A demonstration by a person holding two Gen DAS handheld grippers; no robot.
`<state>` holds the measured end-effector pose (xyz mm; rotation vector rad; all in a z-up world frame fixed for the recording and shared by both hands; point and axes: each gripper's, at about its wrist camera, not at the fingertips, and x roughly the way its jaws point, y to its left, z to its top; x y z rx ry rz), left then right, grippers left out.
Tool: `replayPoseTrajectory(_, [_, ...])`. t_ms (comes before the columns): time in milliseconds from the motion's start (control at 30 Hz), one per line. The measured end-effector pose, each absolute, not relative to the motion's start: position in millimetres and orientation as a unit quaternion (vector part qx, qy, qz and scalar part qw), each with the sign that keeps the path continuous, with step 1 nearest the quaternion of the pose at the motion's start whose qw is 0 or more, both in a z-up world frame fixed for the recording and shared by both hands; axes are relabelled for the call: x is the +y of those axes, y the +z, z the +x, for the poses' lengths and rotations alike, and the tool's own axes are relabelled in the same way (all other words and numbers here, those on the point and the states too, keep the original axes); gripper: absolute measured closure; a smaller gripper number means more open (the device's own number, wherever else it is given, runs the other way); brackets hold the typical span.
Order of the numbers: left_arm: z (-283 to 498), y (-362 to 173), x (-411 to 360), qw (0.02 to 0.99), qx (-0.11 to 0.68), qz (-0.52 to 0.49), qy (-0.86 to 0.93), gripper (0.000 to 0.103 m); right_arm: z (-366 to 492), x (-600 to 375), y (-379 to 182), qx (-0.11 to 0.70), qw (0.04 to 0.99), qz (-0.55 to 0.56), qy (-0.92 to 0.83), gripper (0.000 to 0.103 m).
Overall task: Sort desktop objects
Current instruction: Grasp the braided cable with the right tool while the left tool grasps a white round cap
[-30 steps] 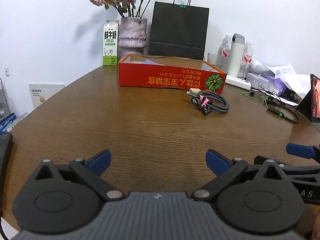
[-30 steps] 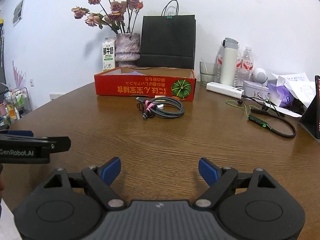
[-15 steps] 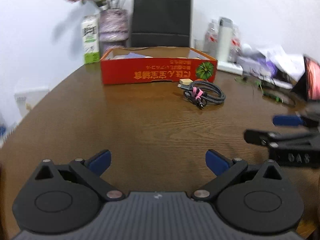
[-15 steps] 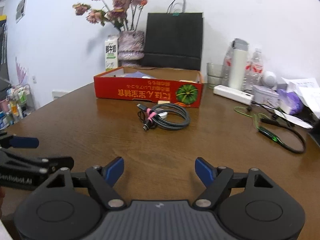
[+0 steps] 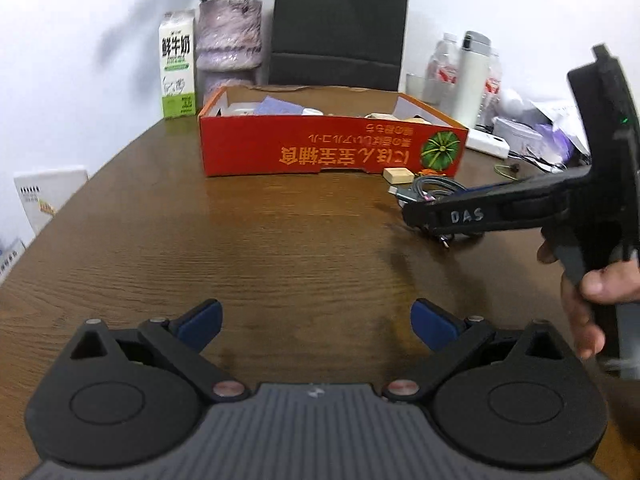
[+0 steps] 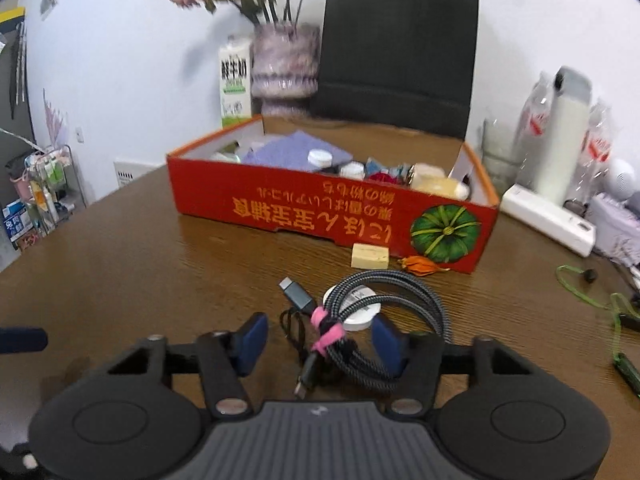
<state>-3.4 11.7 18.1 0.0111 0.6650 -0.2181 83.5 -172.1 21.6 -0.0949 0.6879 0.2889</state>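
Right wrist view: the right hand-held gripper [image 6: 318, 340] straddles a coiled braided cable [image 6: 384, 312] bound with a pink tie [image 6: 326, 330] on the brown wooden worktop [image 6: 120, 260], its jaws closing around the bundle — the blue pads [image 6: 252, 340] stand on either side of the coil, and whether they already press on it cannot be told. The cable's grey plug [image 6: 296, 296] sticks out to the left of the coil, and a white disc [image 6: 356, 308] lies inside the loop. Just beyond sit a small pale block [image 6: 370, 256] and an orange dried flower [image 6: 420, 266], both close against the front wall of a red cardboard box [image 6: 280, 208] printed with a green pumpkin. Bottles, a purple cloth and other small items fill the box. Behind it stand a milk carton [image 6: 236, 80], a vase [image 6: 286, 68] of dried roses and a black paper bag [image 6: 400, 52].

From the left wrist view, the left hand-held gripper [image 5: 316, 320] hangs released over bare wood, nothing between its blue pads — well apart from the box. At the frame's right edge a person's hand [image 5: 588, 292] grips the other tool's handle, its black fingers lying over the cable near the box's pumpkin corner.
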Motion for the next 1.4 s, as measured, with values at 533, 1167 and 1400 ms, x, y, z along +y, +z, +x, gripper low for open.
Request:
replayPoseTrajectory(533, [59,25,-59,0.937,0.297,0.018,-0.181,0.008,38,-287,44,0.251,0.952,0.106,0.137,0.085])
replayPoseTrajectory(1167, [84,3,-171,0.908,0.320,0.090,-0.255,0.063,35,-354,30,0.231,0.940,0.198,0.153,0.085])
replayPoseTrajectory(1400, [40,22,-108,0.940,0.296,0.031,-0.168,0.063,28,-318,23,0.260,0.947,0.120,0.149,0.084])
